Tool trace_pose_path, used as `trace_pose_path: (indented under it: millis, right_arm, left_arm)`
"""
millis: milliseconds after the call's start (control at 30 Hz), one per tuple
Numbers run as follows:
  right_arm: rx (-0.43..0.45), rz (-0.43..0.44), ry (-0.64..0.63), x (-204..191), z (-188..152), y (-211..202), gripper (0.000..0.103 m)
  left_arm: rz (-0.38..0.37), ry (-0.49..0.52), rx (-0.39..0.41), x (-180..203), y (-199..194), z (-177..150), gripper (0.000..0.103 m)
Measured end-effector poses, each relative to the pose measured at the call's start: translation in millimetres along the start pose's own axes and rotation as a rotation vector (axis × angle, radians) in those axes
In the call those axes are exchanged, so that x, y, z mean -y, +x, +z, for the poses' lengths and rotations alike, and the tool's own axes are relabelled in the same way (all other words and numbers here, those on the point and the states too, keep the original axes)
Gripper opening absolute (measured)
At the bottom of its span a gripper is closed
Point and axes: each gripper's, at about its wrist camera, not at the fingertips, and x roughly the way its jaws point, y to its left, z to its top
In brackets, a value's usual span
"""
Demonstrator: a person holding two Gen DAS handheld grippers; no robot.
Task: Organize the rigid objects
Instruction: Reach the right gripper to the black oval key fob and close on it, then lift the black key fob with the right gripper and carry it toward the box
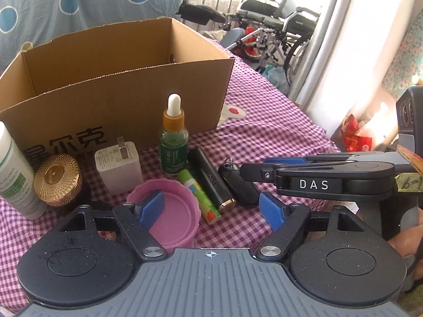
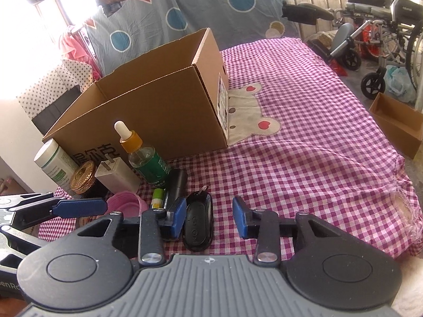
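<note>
Standing on the purple checked cloth [image 2: 304, 142], a row of items is seen in front of the open cardboard box [image 1: 127, 84]. From the left are noted: white bottle [image 1: 13, 174], gold-lidded jar [image 1: 56, 179], white charger [image 1: 119, 169], green dropper bottle [image 1: 173, 142], pink lid [image 1: 174, 214], green tube [image 1: 199, 196], black cylinder [image 1: 210, 179], black key fob [image 2: 198, 220].

The left gripper [image 1: 211, 208] is held with jaws released, the left pad resting over the pink lid; nothing is grasped.

The right gripper [image 2: 208, 218] is likewise spread wide; the key fob lies flat between its pads, just beside the left one, not clamped.
</note>
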Motion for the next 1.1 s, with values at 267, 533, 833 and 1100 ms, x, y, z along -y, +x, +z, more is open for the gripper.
trace_pose_path:
  millis: [267,533,833,1100]
  right_arm:
    - [-0.081,0.061,-0.045,-2,10,15,0.034]
    - [-0.093,-0.013,-0.151,-12,6,25,0.026]
    - [-0.057,-0.005,0.079,35,1,1,0.021]
    - [-0.059,0.112,0.246,64,0,-1,0.021]
  left_arm:
    - [0.002,-0.053,0.013,-16,-6,0,0.065]
    - [-0.017,-0.068,0.052,-19,-18,1,0.062]
    - [-0.111,0.095,-0.015,23,-2,0,0.060]
    - [-0.164,0.219,-0.097,63,37,12,0.058]
